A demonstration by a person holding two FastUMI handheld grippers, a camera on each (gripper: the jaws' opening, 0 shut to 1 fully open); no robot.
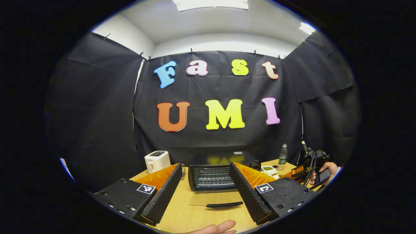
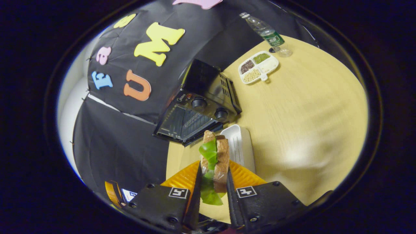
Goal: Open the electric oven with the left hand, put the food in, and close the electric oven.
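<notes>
At the far middle of the desk the electric oven stands open, door dropped flat; my left gripper jaws spread empty, my right gripper clamps the sandwich near its mouth — next, slide it onto the rack.

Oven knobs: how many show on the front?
2: one knob nearer the oven top, one knob nearer the open door. More may be hidden.
</notes>
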